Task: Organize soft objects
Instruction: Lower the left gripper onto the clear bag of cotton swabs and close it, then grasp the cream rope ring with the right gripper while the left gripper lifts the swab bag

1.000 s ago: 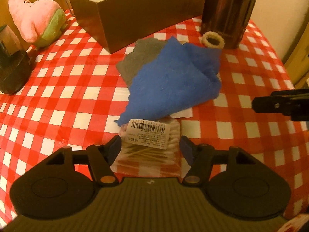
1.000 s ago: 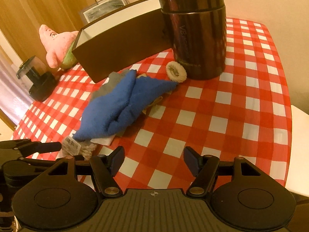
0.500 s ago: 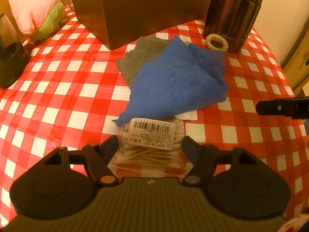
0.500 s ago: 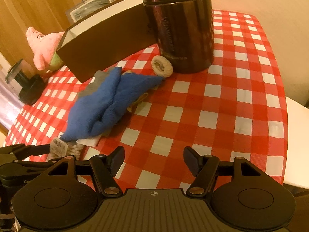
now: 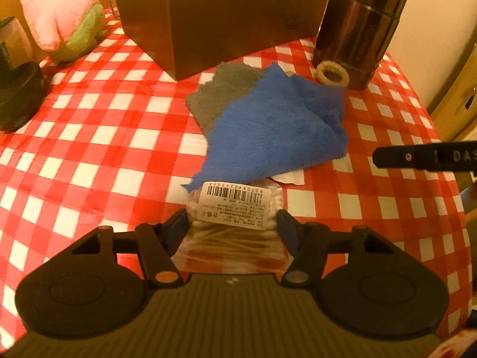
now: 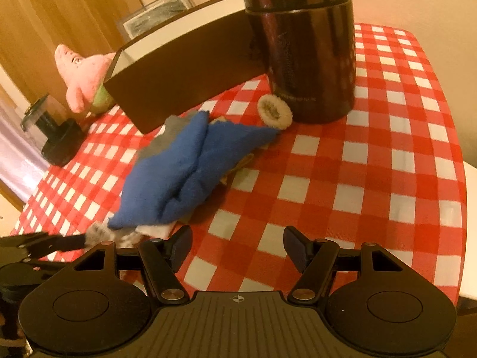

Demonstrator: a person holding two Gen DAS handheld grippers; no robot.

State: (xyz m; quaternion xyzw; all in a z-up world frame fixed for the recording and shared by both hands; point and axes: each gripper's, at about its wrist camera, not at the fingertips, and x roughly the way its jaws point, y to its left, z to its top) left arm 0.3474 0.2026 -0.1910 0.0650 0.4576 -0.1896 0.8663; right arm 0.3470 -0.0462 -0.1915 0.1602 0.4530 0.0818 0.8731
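Checked tabletop [image 5: 89,137], slick oilcloth. Brown box [image 5: 226,26], rigid, open-topped. Blue cloth [image 5: 277,137], fleecy, crumpled over grey rag [image 5: 226,89], corner overlapping swab packet [image 5: 232,223]. My left gripper [image 5: 232,226] jaws closing around that crinkly packet; risk: film slips, or cloth drags along. Right gripper [image 6: 237,244] released, empty.

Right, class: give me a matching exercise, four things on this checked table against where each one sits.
Things:
1. blue cloth
2. hair tie
3. cotton swab pack
4. pink plush

Places:
A. against the dark flask's base
B. far left, beside the brown box
C. over a grey cloth
D. between the left gripper's closing fingers

Pairs: 1-C, 2-A, 3-D, 4-B
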